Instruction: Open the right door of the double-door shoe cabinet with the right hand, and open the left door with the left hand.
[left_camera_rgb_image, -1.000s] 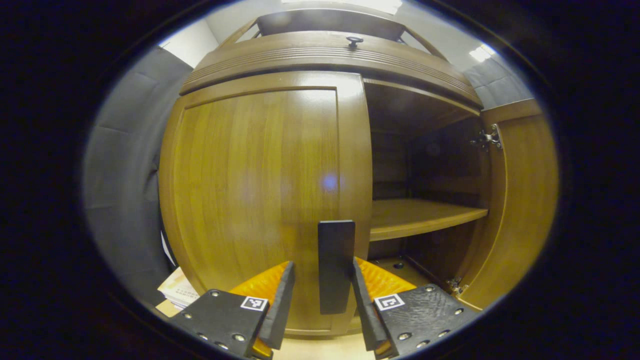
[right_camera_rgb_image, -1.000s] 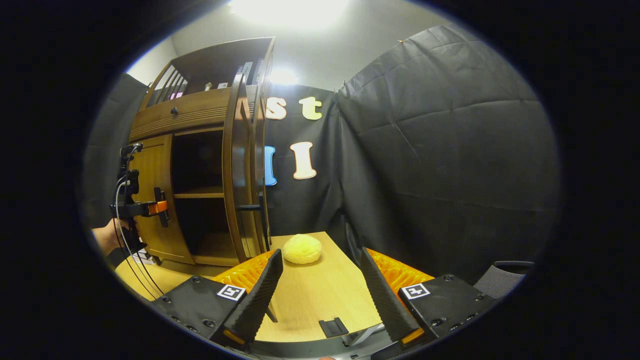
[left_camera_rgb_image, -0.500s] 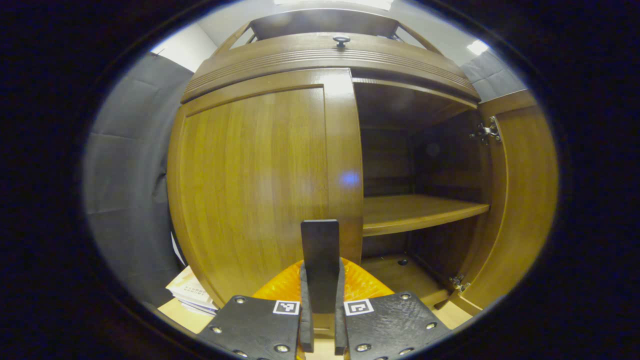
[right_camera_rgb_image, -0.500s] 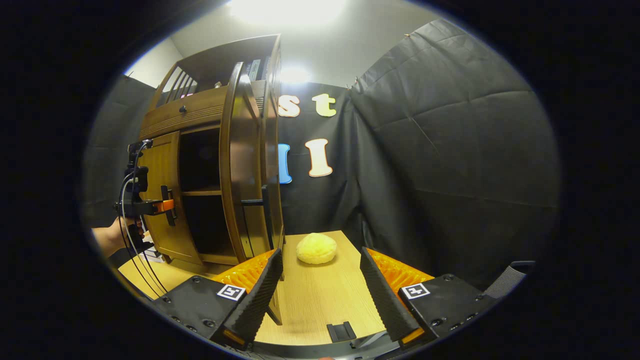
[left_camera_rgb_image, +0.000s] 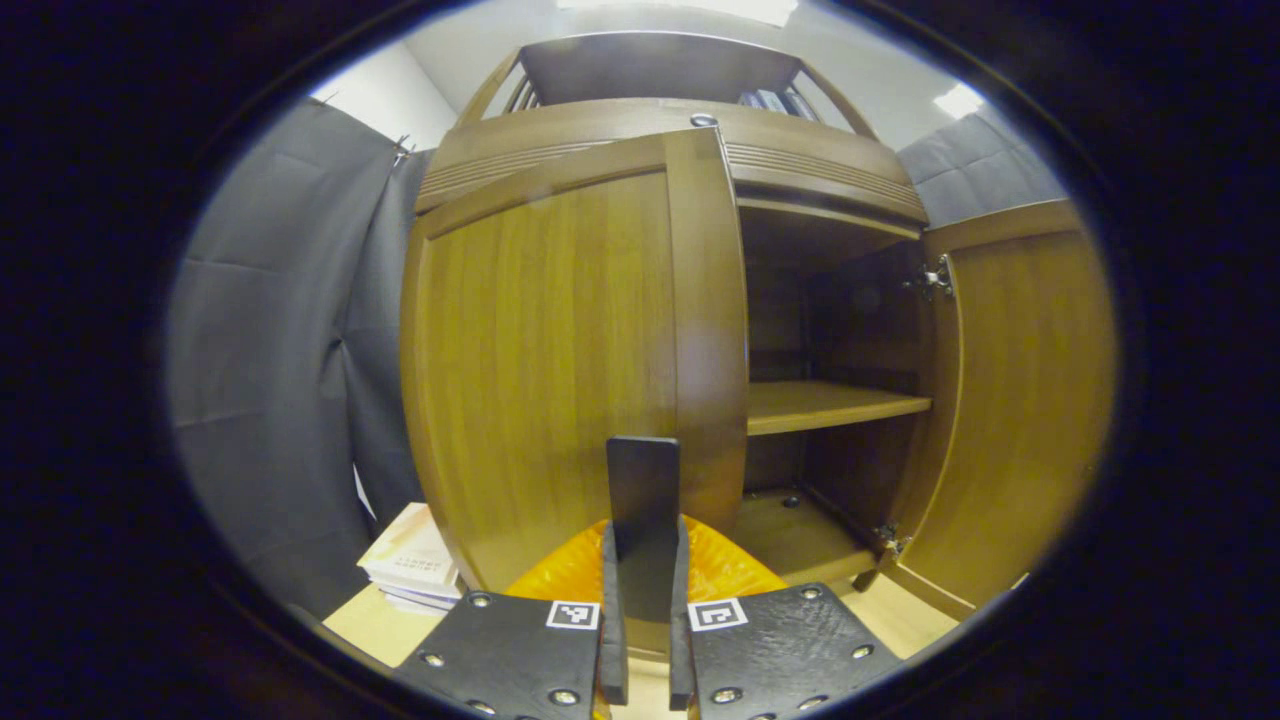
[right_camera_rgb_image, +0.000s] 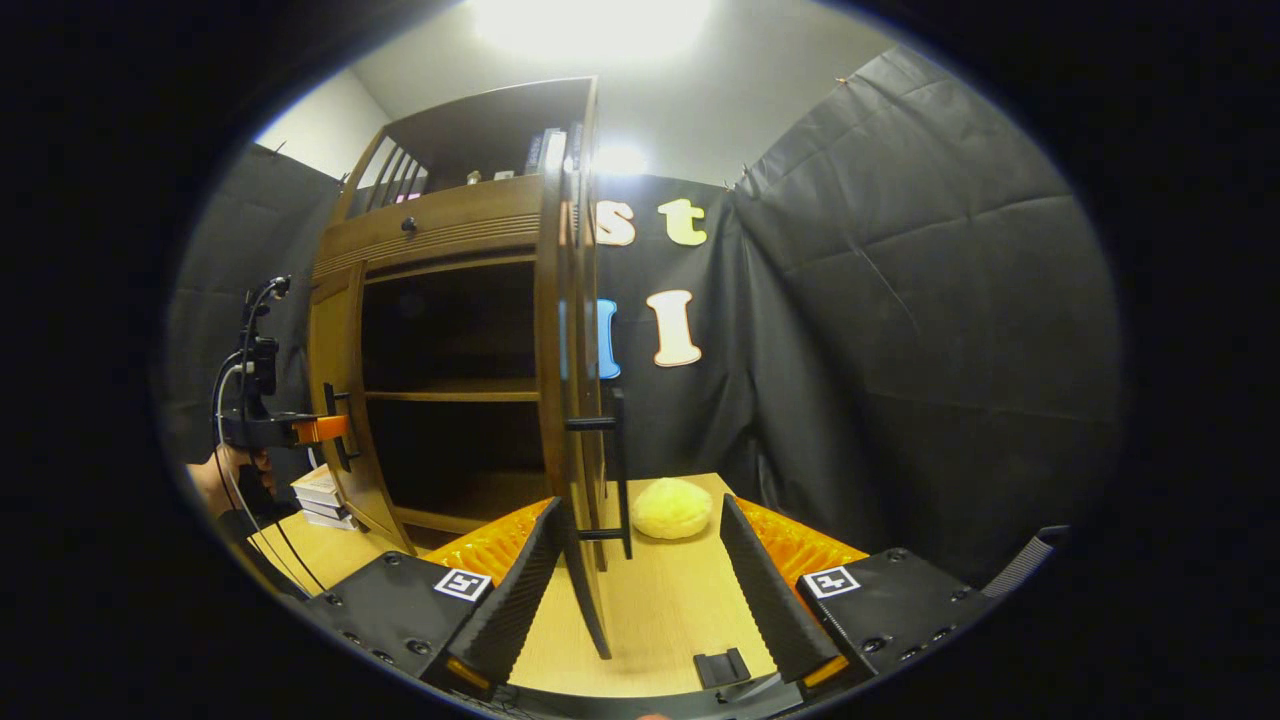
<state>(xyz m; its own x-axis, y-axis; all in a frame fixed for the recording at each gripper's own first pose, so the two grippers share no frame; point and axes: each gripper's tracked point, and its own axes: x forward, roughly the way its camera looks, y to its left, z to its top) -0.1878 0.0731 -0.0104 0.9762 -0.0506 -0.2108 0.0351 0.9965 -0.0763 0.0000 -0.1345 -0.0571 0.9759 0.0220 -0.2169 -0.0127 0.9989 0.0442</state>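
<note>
Left gripper (left_camera_rgb_image: 640, 640): fingers closed on the dark vertical handle (left_camera_rgb_image: 642, 500) of the left door (left_camera_rgb_image: 560, 350), one finger pressing each side; also seen from the right gripper view (right_camera_rgb_image: 335, 428), held by a hand (right_camera_rgb_image: 215, 475) at the cabinet's left edge. Right gripper (right_camera_rgb_image: 640, 590): fingers spread wide, holding nothing, hovering above the table (right_camera_rgb_image: 660, 610) just in front of the right door's edge. Right door (left_camera_rgb_image: 1020, 400): swung fully out, its edge and bar handle (right_camera_rgb_image: 615, 465) facing the right gripper; this half of the task reads as done. Left door: ajar, its free edge standing clear of the cabinet frame, but not yet swung wide; judged part-way, with the remaining swing to be pulled. Shoe cabinet (right_camera_rgb_image: 450, 230): interior open to view, one shelf (left_camera_rgb_image: 830, 405), nothing on it. Other items: stack of books (left_camera_rgb_image: 415, 560) beside the cabinet's left foot; yellow rounded object (right_camera_rgb_image: 672, 508) on the table behind the right door.
</note>
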